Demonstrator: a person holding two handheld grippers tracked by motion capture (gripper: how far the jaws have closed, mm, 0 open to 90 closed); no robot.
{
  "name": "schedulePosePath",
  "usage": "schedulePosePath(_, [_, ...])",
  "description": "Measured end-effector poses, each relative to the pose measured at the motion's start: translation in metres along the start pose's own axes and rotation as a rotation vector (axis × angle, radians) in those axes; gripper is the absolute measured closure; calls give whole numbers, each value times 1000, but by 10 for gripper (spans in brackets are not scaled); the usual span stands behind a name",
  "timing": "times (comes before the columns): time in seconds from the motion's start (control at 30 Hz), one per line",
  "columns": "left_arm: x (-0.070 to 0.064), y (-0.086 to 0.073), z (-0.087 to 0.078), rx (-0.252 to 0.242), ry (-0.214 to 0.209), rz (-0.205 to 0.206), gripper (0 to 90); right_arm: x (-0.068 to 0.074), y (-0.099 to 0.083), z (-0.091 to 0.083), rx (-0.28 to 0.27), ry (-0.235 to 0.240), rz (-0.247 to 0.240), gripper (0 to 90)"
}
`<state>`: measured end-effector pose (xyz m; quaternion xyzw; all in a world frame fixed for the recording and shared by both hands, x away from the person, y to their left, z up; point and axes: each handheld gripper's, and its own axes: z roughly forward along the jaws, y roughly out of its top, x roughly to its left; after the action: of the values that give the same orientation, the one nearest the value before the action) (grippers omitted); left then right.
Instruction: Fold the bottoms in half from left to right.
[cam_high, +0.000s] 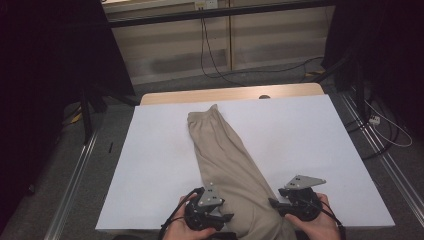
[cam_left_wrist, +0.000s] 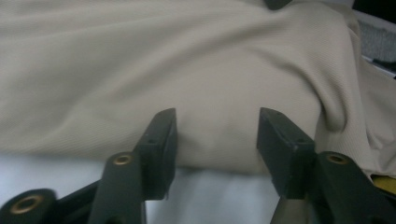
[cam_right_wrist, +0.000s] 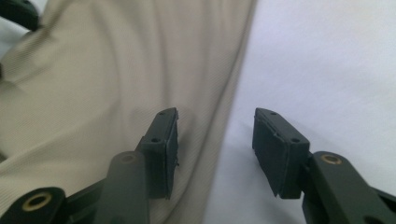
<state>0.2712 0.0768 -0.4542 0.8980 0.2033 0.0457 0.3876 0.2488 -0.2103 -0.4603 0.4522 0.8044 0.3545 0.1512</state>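
A pair of beige trousers (cam_high: 227, 155) lies folded lengthwise on the white table cover (cam_high: 310, 145), running from the far middle down to the near edge. My left gripper (cam_high: 229, 217) sits at the cloth's left side near the front edge, held in a hand. In the left gripper view it (cam_left_wrist: 217, 122) is open, with the folded edge of the trousers (cam_left_wrist: 187, 79) just ahead of its jaws. My right gripper (cam_high: 273, 203) is at the cloth's right side. It (cam_right_wrist: 216, 119) is open and straddles the cloth's edge, one jaw over the trousers (cam_right_wrist: 116, 84), the other over the cover (cam_right_wrist: 327, 70).
A strip of the wooden tabletop (cam_high: 230, 94) shows beyond the cover. Cables (cam_high: 210, 55) and a white power strip (cam_high: 374, 119) lie on the grey floor behind and to the right. Metal rails (cam_high: 75, 175) run along both sides. Dark curtains (cam_high: 50, 50) hang at the left and right.
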Motion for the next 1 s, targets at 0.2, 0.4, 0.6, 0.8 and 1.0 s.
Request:
schedulePosePath(0.2, [-7, 1, 12, 8, 47, 83, 342, 5, 1, 2, 9, -36, -26, 590])
schedulePosePath(0.4, [-11, 0, 9, 18, 22, 98, 515, 7, 2, 3, 9, 35, -26, 888])
schedulePosePath(0.6, [-6, 1, 6, 35, -15, 74, 867, 9, 2, 2, 13, 26, -9, 897])
schedulePosePath(0.8, [-2, -8, -9, 42, -69, -1, 876, 19, -7, -8, 23, 92, 12, 900])
schedulePosePath(1.0, [-10, -18, -23, 52, -94, 22, 876, 33, -18, -19, 24, 138, 14, 900])
